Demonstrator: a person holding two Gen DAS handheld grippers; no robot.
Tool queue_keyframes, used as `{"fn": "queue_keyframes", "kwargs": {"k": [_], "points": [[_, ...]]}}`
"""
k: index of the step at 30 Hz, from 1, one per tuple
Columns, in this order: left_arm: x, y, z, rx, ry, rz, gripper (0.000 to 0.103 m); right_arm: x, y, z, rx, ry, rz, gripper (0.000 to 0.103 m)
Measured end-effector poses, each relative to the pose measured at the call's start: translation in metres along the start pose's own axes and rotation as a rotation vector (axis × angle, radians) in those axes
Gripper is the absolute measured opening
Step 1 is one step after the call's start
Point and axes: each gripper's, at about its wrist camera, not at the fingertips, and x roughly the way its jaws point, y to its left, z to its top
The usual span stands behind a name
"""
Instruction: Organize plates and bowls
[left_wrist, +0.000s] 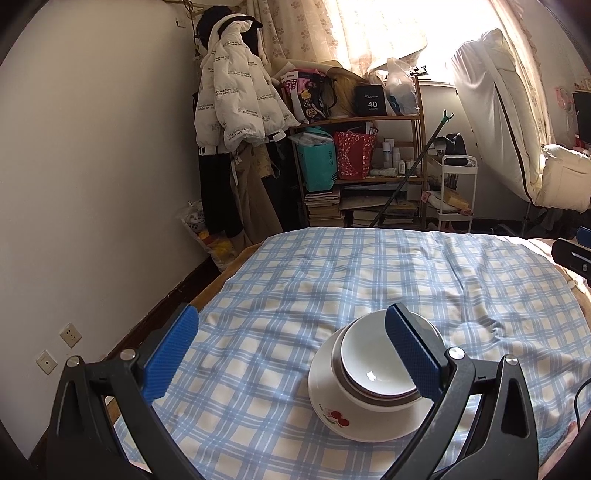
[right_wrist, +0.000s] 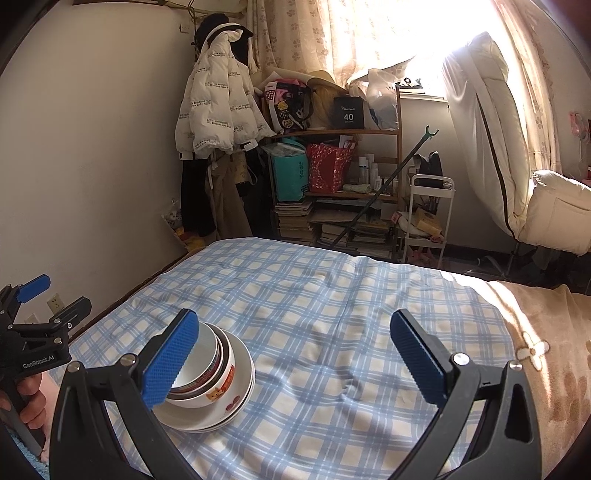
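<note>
A stack of white bowls nested on white plates sits on the blue checked cloth. A cherry print shows on the lowest dish. In the left wrist view my left gripper is open, and its right pad overlaps the stack's right rim. In the right wrist view the same stack lies at lower left behind the left pad of my open right gripper. Nothing is held between either pair of fingers. The left gripper also appears at the far left edge, held by a hand.
The checked cloth covers a bed with a brown blanket on its right side. A wall runs close along the left. Beyond the bed stand a cluttered wooden shelf, hanging coats and a white trolley.
</note>
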Motion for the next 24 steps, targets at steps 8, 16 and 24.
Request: {"fn": "queue_keyframes", "kwargs": {"k": [8,16,24], "points": [[0.0019,-0.0009,0.0001,0.003,0.005,-0.002,0.1,0.0005,-0.0002,0.0,0.003,0.001,-0.002,0.103],[0.0017,-0.0007,-0.0003,0.004,0.004,0.003,0.1,0.0009,-0.0008,0.0003,0.004,0.001,-0.001,0.103],[0.0013,0.0001,-0.0001,0.003,0.004,0.003,0.1,0.0009,-0.0034,0.0004,0.004,0.001,-0.001,0.103]]}}
